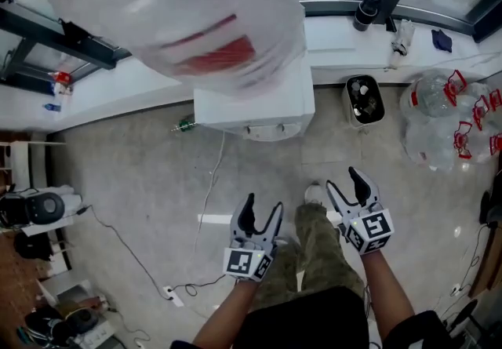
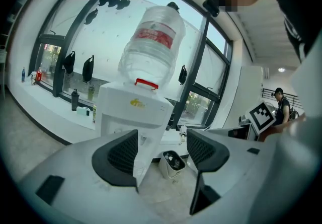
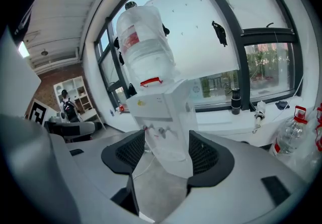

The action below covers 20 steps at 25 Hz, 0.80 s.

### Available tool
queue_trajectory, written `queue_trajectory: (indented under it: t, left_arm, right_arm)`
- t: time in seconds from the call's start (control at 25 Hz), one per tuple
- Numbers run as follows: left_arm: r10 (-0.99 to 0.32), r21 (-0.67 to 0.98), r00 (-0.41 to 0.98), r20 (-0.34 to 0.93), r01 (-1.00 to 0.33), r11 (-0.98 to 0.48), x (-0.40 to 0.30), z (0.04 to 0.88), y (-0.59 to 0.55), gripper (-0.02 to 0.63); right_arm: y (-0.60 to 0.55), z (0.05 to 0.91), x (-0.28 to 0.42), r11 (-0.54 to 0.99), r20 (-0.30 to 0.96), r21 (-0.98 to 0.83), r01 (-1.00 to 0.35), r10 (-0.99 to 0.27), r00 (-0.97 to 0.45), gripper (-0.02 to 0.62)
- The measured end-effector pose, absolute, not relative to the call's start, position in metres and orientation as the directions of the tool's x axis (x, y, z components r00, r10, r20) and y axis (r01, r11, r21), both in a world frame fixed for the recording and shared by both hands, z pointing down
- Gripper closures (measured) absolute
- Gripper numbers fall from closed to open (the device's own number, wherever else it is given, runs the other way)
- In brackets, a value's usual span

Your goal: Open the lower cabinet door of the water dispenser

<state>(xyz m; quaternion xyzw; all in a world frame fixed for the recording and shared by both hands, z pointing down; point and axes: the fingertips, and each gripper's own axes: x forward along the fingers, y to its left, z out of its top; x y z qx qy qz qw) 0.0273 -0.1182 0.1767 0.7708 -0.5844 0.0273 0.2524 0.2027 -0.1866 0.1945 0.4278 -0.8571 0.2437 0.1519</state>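
- Water dispenser (image 1: 259, 104): a white unit standing on the floor at the window-side edge, against the low white ledge (image 1: 345, 34). It is straight ahead of the person and well apart from both grippers.
- A large clear bottle (image 1: 172, 2) with a red label sits inverted on top of the dispenser and hides most of it in the head view.
- Lower cabinet: in the right gripper view the dispenser's front (image 3: 168, 137) shows the taps with a plain white face below them. The door's seam is too blurred to make out.
- Left gripper (image 1: 263, 205): held low above the floor, beside the person's trouser leg (image 1: 318, 245). In its own view the jaws stand wide apart with nothing between the pads (image 2: 123, 153). Through the gap, the dispenser's lower corner and the floor are visible in the distance.
- Right gripper (image 1: 342, 179): held slightly further forward than the left, on the other side of the leg. Its jaws are likewise wide apart and grip nothing. The dispenser's lower body appears between the pads (image 3: 132, 152), far off and untouched.
- A small waste bin (image 1: 365, 100) stands on the floor just right of the dispenser, at the ledge's foot.
- Several empty clear bottles with red handles (image 1: 439, 116) are grouped near the floor's right edge.
- A white cable (image 1: 210, 183) trails from the dispenser across the floor.
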Motion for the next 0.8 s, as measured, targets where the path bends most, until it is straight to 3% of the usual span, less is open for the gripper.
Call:
queue_trajectory:
  t: [0.8]
  left_arm:
    - [-0.878, 0.348, 0.379, 0.293, -0.897, -0.272, 0.030, 0.375, -0.156, 0.325]
  right_arm:
    - [-0.218, 0.434, 0.193, 0.551, 0.483, -0.212, -0.807, -0.659, -0.576, 0.353]
